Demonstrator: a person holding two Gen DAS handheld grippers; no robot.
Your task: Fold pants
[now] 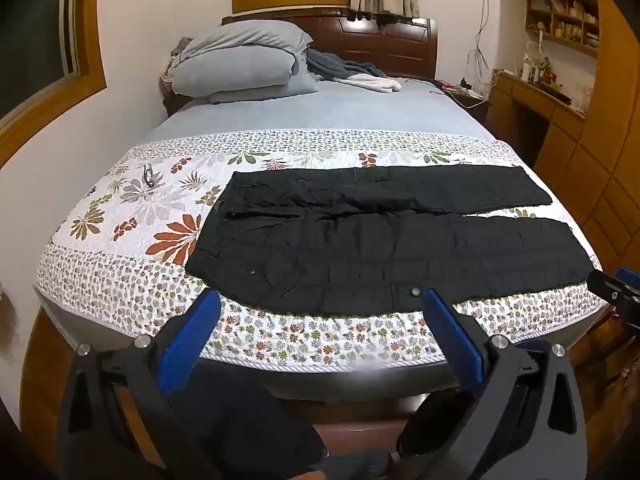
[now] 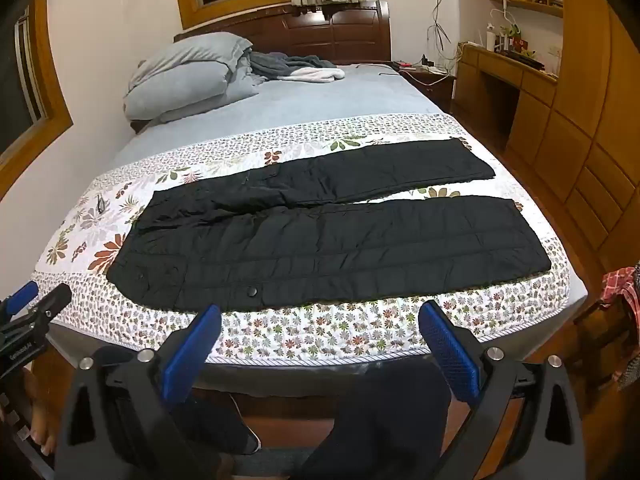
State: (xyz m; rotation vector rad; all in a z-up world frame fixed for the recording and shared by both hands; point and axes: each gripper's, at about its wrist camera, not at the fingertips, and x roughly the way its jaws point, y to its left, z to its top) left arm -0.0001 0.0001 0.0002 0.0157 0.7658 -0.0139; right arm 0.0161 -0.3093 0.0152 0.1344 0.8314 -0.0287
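The left gripper (image 1: 322, 300), black-framed with two blue ribbed pads (image 1: 188, 340), has its jaws spread wide and nothing between them; it hangs in the air off the near edge of the bed, tilted downward. The right gripper (image 2: 320, 316), of the same build with blue ribbed pads (image 2: 448, 348), likewise stands wide apart and empty, off the same edge and further toward the leg ends. Each gripper shows at the margin of the other's view, so the two sit side by side and apart.

Just beyond the fingertips lies the pair of black quilted padded pants (image 1: 380, 240), spread flat and unfolded across the white floral patchwork quilt (image 1: 132, 216). The waistband lies to the left and both legs run out to the right, a narrow strip of quilt showing between them near the hems. The near leg lies close along the quilt's front border; round snap buttons show on its near side. Neither gripper touches the fabric.

Farther back, a plain light blue sheet (image 1: 320, 108) covers the mattress. Grey-blue stacked pillows (image 1: 240, 64) sit at the left of the dark wooden headboard (image 1: 380, 40), with crumpled grey and white cloth (image 1: 352, 74) beside them. A wooden built-in desk and cupboards (image 2: 520, 92) line the right wall.
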